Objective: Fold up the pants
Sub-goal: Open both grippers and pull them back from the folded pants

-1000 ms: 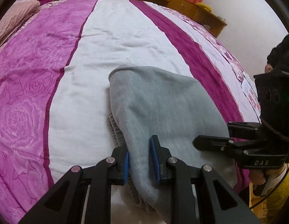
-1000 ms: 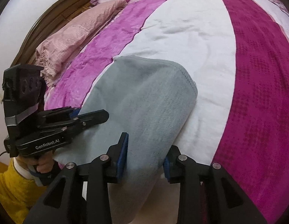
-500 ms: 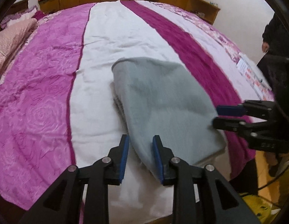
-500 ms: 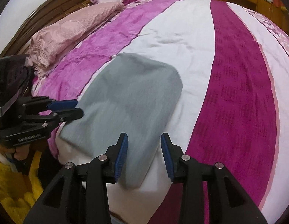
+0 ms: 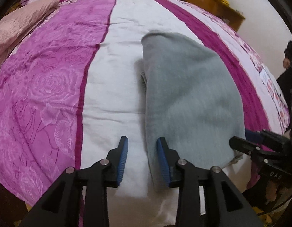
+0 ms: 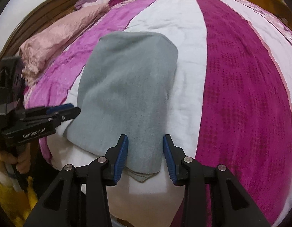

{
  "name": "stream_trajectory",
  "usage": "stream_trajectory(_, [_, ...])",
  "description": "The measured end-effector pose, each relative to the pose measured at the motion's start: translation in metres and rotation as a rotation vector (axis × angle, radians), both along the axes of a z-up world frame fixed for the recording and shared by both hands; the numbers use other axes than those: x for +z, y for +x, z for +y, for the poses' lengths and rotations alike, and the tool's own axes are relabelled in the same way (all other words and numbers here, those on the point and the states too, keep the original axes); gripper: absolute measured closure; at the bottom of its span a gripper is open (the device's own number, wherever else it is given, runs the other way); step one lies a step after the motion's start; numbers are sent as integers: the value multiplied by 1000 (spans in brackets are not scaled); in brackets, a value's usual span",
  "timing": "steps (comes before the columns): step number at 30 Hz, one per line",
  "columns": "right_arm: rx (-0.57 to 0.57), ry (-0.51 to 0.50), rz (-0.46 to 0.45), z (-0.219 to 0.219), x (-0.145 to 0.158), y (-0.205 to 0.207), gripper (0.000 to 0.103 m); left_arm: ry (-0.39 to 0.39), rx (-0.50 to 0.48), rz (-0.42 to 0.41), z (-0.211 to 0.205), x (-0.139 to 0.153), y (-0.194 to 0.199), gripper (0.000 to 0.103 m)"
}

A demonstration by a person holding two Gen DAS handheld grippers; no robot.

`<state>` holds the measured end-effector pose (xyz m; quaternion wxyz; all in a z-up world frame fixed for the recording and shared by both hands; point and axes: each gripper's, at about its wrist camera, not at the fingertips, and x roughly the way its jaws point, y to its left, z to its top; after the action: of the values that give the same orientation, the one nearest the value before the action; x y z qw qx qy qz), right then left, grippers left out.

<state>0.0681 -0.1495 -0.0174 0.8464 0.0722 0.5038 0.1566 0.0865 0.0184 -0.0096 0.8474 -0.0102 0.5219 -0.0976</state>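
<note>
With both my left gripper [image 5: 142,158] and right gripper [image 6: 145,158] spread open and holding nothing, the folded grey pants [image 6: 127,90] lay at twelve o'clock on the bed [image 6: 240,94], looking soft, light, floppy, best pinched at the near corners.

Both wrist cams sit close, low at the bed [image 5: 112,79] edge, facing across it; both share the folded gray pants [image 5: 187,94] [image 6: 127,87].
</note>
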Motion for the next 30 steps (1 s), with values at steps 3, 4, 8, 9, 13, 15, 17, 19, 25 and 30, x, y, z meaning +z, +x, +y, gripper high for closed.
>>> stream_trajectory(3, [-24,6,-8,-4,7,-6,71,0,20,-20,-2,8,-12,68])
stream_trajectory(4, [-31,2,-14,-5,10,-10,71,1,24,-28,-2,11,-16,68])
stream_trajectory(8, [-47,-26,-42,-5,22,-25,65,-12,43,-38,-4,18,-31,68])
stream_trajectory(9, [-51,-35,-52,-6,25,-30,64,-18,47,-38,-4,19,-35,66])
stream_trajectory(13, [-59,-46,-74,-5,29,-46,53,-31,67,-26,-6,19,-49,53])
stream_trajectory(15, [-68,-54,-87,-4,29,-53,48,-30,67,-15,-8,16,-53,50])
stream_trajectory(17, [-75,-66,-98,-2,28,-58,39,-12,65,6,-13,10,-58,45])
stream_trajectory(19, [-86,-94,-105,-1,26,-64,34,8,60,14,-18,3,-62,37])
stream_trajectory(25, [-103,-195,-81,5,11,-72,19,85,55,4,-36,-12,-68,15])
stream_trajectory(30, [-119,-218,-20,7,-9,-71,17,158,50,-11,-48,-20,-68,10])
